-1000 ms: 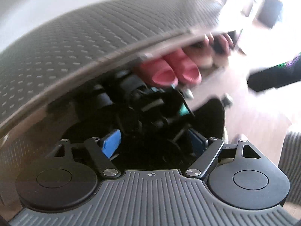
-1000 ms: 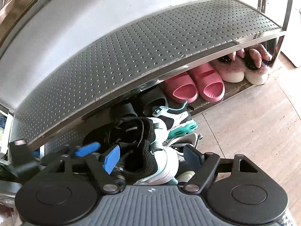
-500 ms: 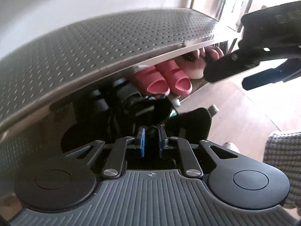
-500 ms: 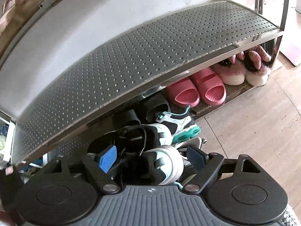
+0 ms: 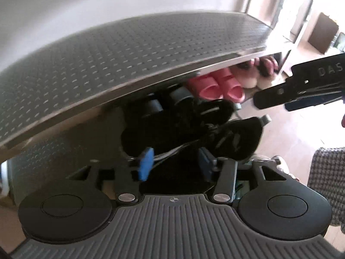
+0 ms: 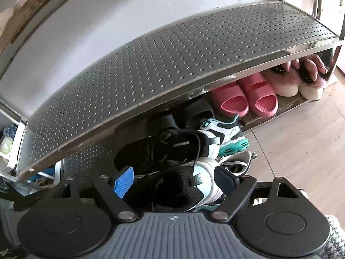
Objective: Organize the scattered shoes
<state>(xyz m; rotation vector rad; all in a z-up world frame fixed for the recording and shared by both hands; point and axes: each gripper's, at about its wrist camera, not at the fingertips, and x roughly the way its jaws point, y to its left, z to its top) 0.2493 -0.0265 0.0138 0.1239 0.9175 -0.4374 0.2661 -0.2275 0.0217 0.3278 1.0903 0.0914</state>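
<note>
From the left wrist, our left gripper (image 5: 175,164) gapes around loose laces of a black sneaker (image 5: 235,138), gripping nothing; they could snag. From the right wrist, our right gripper (image 6: 174,182) straddles the white-and-teal sneaker (image 6: 194,185), unclamped; closing off-centre could tip it against the shelf (image 6: 172,69).

Setting: a home, entryway area. Evidence: perforated stainless-steel shoe rack (image 6: 172,64) fills frame centre, backed by a plain white wall (image 6: 107,21). Lower tier holds household footwear: pink rubber slides (image 6: 243,99) centre right, fluffy pink-and-white slippers (image 6: 297,84) far right, black-white-teal sneakers (image 6: 194,149) at centre. Light wood-plank floor (image 6: 301,151) at lower right. Bright doorway (image 5: 301,21) in left wrist view, upper right.
</note>
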